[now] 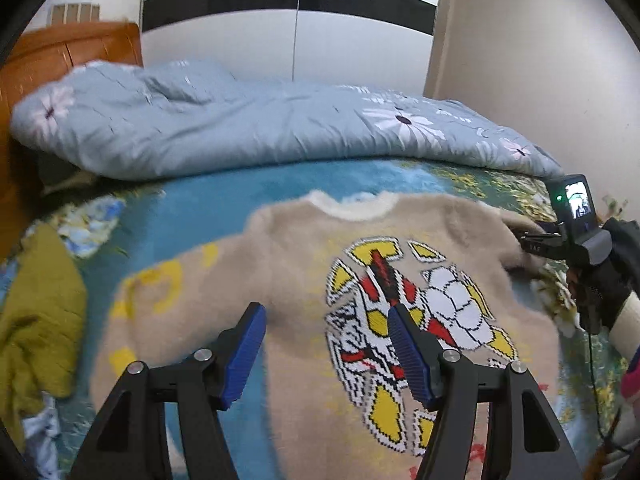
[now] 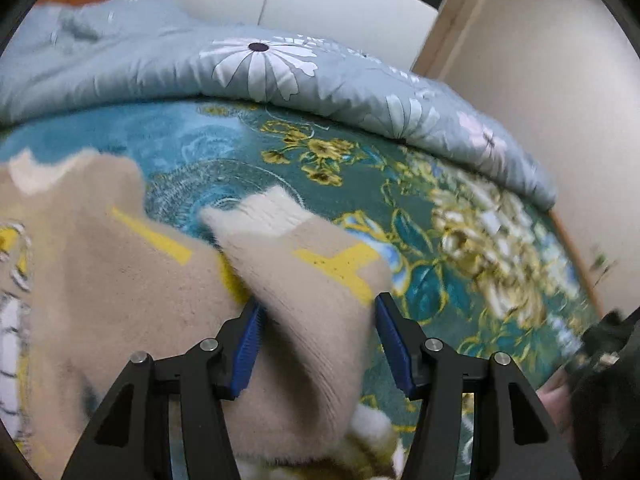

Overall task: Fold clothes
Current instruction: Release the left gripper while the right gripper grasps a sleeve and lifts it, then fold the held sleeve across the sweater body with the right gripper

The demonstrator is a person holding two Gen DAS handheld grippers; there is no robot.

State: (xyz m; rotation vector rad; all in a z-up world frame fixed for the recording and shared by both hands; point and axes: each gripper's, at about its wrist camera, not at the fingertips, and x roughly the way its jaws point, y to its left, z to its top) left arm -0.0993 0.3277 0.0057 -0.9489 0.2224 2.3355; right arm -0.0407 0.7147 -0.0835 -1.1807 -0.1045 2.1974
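We see the beige sweater [image 1: 288, 280] mostly flat, 1 sleeve [image 2: 304, 280] between the wide-open right gripper [image 2: 318, 340], left gripper [image 1: 326, 344] open and empty, folding barely begun.

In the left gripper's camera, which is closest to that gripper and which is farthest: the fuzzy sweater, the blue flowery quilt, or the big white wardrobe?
From the left gripper:
1. Beige sweater, right under the fingers.
2. Blue flowery quilt, bunched across the bed behind the sweater.
3. White wardrobe, against the back wall, farthest.
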